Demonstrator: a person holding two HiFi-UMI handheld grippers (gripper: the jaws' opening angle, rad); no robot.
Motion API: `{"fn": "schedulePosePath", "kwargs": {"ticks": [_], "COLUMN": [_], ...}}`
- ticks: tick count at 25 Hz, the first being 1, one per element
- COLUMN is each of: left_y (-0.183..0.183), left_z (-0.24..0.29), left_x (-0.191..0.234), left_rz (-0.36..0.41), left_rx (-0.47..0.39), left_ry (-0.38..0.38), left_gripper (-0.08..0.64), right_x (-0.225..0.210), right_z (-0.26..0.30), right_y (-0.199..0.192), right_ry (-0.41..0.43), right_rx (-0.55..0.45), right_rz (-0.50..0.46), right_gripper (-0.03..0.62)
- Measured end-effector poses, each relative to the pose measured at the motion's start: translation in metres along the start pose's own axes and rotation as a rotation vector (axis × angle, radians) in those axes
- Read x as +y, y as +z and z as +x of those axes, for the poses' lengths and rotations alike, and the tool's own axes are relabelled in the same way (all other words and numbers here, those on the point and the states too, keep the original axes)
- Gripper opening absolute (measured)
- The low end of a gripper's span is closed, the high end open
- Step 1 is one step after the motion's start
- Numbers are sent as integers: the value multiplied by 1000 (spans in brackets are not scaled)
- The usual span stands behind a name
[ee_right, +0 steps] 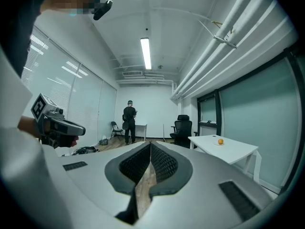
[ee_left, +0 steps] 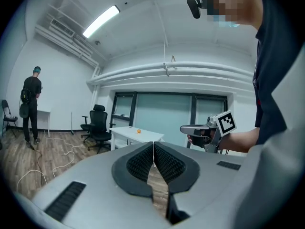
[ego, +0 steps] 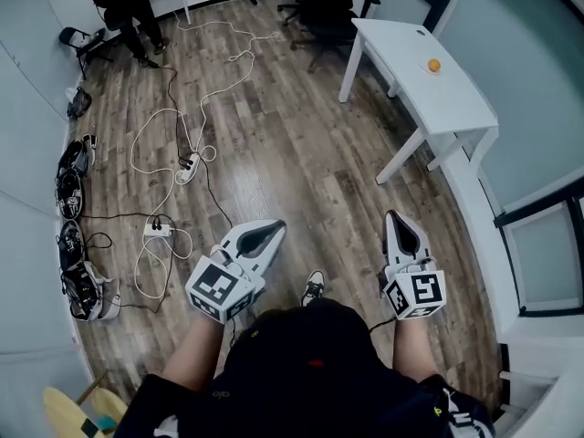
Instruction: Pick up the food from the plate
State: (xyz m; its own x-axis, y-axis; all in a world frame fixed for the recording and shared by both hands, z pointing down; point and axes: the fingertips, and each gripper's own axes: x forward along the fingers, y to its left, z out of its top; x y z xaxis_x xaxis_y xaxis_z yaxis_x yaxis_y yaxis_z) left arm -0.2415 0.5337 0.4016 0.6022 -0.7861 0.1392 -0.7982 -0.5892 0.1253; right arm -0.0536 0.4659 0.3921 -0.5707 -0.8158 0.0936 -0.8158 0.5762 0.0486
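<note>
Both tools are held low in front of the person, well apart from the task's thing; the left gripper (ego: 274,230) has its ribbed pads pressed together with nothing between them, and the right gripper (ego: 394,219) is likewise closed and empty; each gripper view shows only floor through the slit below its pads

The food (ego: 433,65) is a small round orange thing on the white table (ego: 456,99) ahead and to the right, near the wall side of the top; it seems to sit on a pale plate (ego: 424,67), though white on white makes the rim hard to tell; it is too small here to say what kind of food it is

Judging by shape and colour, it is likely a small fruit or something like it: light, fairly firm, with a smooth curved skin; a round thing like that will tend to roll or squirt out of a pinch that lands off-centre, and a soft one would bruise under a hard squeeze

The best hold is probably across its widest part, pads on opposite sides, coming from above or slightly from the front so the plate rim does not get in the way; the pads must first be opened wider than the food, then closed gently; the ribbing should give enough grip; the plate is light and may slide if nudged
</note>
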Motion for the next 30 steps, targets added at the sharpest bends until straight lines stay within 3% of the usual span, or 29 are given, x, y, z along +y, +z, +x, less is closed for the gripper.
{"fn": "schedulePosePath", "kwargs": {"ticks": [6, 14, 23, 30], "left_y": [23, 37, 30, 31], "left_z": [76, 196, 261, 323], "left_x": [25, 29, 56, 105], "left_rz": [-2, 23, 4, -4], "left_rx": [3, 20, 55, 47], "left_ry": [11, -9, -39, -128], "left_gripper": [23, 23, 23, 23], "right_x": [-74, -193, -239, -273], "right_z": [50, 85, 121, 174], "right_y": [11, -5, -37, -31], "right_ry": [-3, -45, -75, -149], "right_rx": [-26, -33, 19, 22], "right_rz": [18, 79, 130, 100], "right_gripper": [25, 25, 25, 25]}}
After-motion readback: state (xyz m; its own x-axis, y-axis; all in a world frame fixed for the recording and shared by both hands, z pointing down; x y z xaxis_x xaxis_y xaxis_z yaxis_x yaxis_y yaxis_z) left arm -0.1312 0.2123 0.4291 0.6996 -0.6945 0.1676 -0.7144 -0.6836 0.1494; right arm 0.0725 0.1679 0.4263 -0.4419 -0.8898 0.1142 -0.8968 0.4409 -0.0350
